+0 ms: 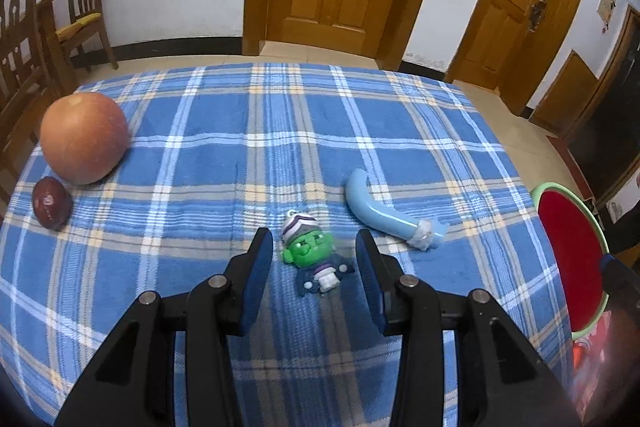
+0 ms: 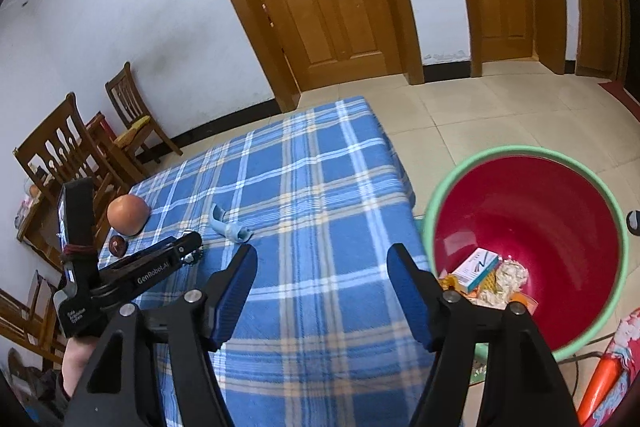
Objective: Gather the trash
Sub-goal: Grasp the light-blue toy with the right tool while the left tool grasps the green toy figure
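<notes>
**Trash collection: left pickup pending**

Left claw (image 1: 314, 247): jaws parted, straddling the green toy figure (image 1: 316, 255) on the plaid surface (image 1: 224, 107), not pressing it. Right claw (image 2: 322, 263): released, empty, beside the red bin (image 2: 532, 195). Judged step: approach. Next: lower, clench squarely, carry to bin.

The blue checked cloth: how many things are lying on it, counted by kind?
Fruit: 2, the apple and the small dark red fruit
Toys: 1, the green-faced figure
Plastic pieces: 1, the light blue curved piece
Total: 4
</notes>
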The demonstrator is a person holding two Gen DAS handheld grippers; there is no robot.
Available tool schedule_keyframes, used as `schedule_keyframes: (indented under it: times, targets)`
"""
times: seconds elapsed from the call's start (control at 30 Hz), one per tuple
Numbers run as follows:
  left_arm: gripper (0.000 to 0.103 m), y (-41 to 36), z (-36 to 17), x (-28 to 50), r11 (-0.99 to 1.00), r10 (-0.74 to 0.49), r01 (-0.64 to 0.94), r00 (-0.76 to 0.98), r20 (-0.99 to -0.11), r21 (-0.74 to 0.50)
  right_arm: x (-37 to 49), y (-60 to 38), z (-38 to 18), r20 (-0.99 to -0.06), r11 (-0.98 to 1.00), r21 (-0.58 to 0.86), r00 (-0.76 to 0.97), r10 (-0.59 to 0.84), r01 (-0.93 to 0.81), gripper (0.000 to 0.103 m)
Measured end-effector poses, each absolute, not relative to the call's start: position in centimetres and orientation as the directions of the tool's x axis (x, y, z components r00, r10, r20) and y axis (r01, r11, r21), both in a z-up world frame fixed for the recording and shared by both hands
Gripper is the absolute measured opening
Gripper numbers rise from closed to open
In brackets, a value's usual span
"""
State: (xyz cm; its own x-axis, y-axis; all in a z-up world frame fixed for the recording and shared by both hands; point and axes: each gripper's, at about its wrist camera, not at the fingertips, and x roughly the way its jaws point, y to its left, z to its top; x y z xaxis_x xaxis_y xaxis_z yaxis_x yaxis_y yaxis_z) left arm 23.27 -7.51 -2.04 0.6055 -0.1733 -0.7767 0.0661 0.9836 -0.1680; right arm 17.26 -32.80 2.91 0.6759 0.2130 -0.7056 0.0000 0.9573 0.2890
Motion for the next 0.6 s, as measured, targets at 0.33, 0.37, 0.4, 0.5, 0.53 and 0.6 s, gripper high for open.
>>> schedule_keyframes:
  times: [0.33, 0.37, 0.4, 0.5, 0.53, 0.6]
  targets:
    - [0.029, -7.3, -2.7, 23.5, 0.987, -0.157, 0.079, 0.629, -0.761, -0.138, 20.1, -30.0, 1.7, -0.742, 0.965, 0.258, 0.632, 0.222, -0.036, 0.071]
    - [0.029, -7.1, -2.7, 23.5, 0.985, -0.167, 0.081, 0.627, -0.761, -0.150, 20.4, -29.6, 1.7, -0.742, 0.965, 0.259, 0.630, 0.231, -0.048, 0.072]
    - [0.029, -6.9, -2.6, 23.5, 0.983, -0.177, 0.082, 0.624, -0.761, -0.161, 20.8, -29.2, 1.6, -0.741, 0.963, 0.264, 0.625, 0.245, -0.064, 0.073]
    - [0.029, -6.1, -2.4, 23.3, 0.979, -0.192, 0.073, 0.624, -0.758, -0.188, 21.8, -28.1, 1.3, -0.740, 0.959, 0.267, 0.616, 0.269, -0.098, 0.074]
    - [0.029, -5.8, -2.2, 23.3, 0.979, -0.193, 0.068, 0.627, -0.755, -0.195, 22.2, -27.6, 1.2, -0.742, 0.959, 0.263, 0.613, 0.273, -0.108, 0.074]
    - [0.029, -5.2, -1.8, 23.1, 0.977, -0.194, 0.054, 0.637, -0.746, -0.207, 22.9, -26.7, 0.8, -0.746, 0.960, 0.250, 0.606, 0.275, -0.129, 0.074]
